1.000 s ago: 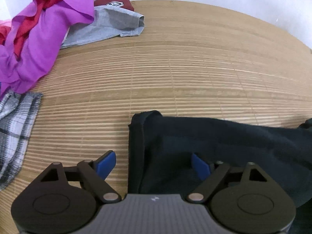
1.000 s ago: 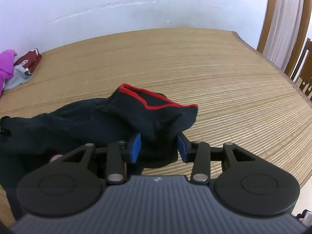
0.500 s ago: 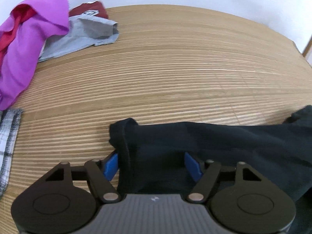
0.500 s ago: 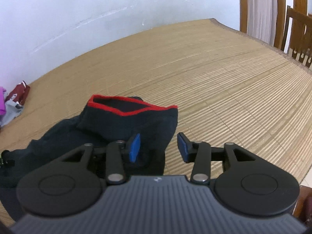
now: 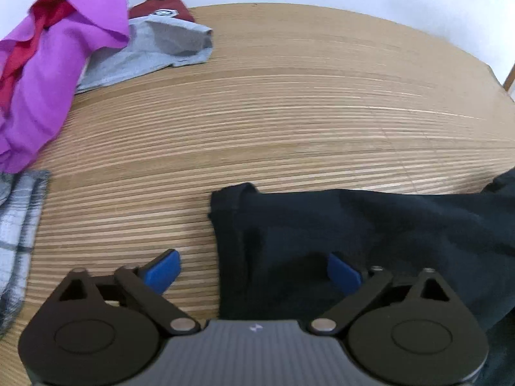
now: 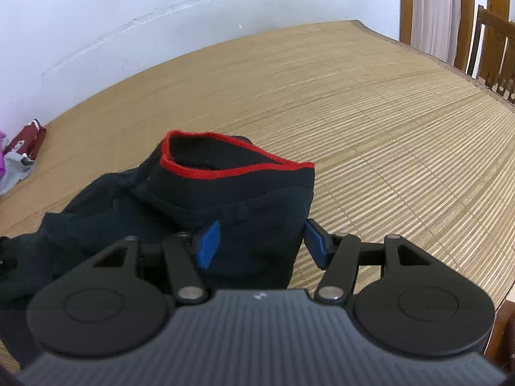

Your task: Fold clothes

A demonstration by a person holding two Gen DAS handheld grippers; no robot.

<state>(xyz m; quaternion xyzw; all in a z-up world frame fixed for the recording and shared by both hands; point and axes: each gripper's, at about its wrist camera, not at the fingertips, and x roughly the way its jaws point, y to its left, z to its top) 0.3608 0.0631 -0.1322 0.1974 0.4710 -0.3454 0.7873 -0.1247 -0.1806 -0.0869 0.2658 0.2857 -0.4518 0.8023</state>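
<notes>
A black garment point(image 5: 370, 234) lies crumpled on a slatted bamboo mat point(image 5: 289, 112), stretched out between the two grippers. At one end it has a plain hemmed edge with a small curled corner; at the other, in the right wrist view, an opening point(image 6: 222, 157) trimmed in thin red piping stands up and gapes. The left gripper point(image 5: 252, 270) is spread wide and its jaws have just been opening: one blue pad point(image 5: 161, 270) sits over bare mat, the other over the cloth, with the hemmed edge between them but not pinched. The right gripper point(image 6: 260, 241) has also just been opening; its two pads straddle a fold of the black cloth without pressing it. Well apart, at the mat's far corner, lie four more garments: one purple point(image 5: 61, 70) with red showing inside, one grey point(image 5: 151, 54), one maroon point(image 5: 164, 8), one plaid point(image 5: 19, 225).
</notes>
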